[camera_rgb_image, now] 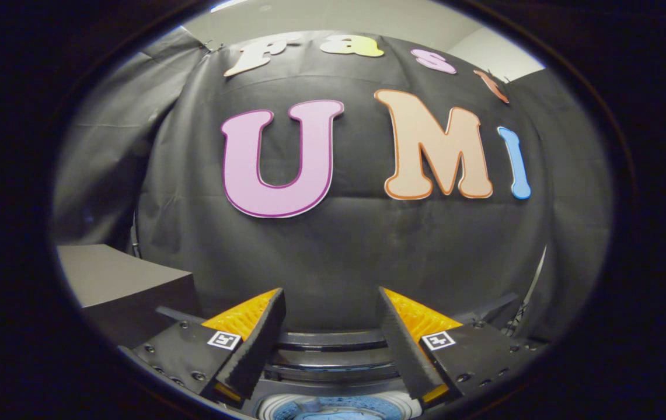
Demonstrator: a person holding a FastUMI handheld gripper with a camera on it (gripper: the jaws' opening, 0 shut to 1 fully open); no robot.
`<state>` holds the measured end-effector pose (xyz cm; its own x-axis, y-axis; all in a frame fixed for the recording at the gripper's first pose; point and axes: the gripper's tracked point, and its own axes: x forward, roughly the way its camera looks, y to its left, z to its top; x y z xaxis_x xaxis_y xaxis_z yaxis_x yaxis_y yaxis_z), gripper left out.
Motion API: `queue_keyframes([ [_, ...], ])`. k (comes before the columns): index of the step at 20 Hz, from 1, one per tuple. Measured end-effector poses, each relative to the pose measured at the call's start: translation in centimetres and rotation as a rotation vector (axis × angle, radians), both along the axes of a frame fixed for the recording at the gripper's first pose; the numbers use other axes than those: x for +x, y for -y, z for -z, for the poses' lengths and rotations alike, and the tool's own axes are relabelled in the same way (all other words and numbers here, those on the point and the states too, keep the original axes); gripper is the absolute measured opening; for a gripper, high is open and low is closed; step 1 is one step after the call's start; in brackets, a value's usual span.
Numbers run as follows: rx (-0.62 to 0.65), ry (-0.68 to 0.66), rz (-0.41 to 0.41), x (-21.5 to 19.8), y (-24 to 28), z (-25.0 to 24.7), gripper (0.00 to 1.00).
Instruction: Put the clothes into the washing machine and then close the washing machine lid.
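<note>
No legible text, only coded square tags [223,339] on the spread claw [330,291].

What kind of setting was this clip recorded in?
Likely a staged recording booth, not a home laundry room: black cloth wall draped behind, a top-loading washing machine with its lid up and blue fabric inside, a grey box beside it. The gripper hangs open above.

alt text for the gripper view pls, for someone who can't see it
The gripper is held open with nothing between its fingers, facing the black cloth wall of the booth. Below and between the fingers is the open top of the washing machine, with blue fabric lying in its drum. A grey box-like surface sits to one side.
</note>
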<state>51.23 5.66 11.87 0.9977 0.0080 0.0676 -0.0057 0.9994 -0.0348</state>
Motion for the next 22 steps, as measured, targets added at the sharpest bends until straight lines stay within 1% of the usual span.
queue_keyframes([
  [5,-0.006,0.020,0.056,-0.18,0.31,0.32,0.97],
  [10,-0.012,0.033,0.067,-0.22,0.32,0.31,0.97],
  [22,-0.022,0.082,0.020,-0.85,-0.14,-0.14,0.97],
])
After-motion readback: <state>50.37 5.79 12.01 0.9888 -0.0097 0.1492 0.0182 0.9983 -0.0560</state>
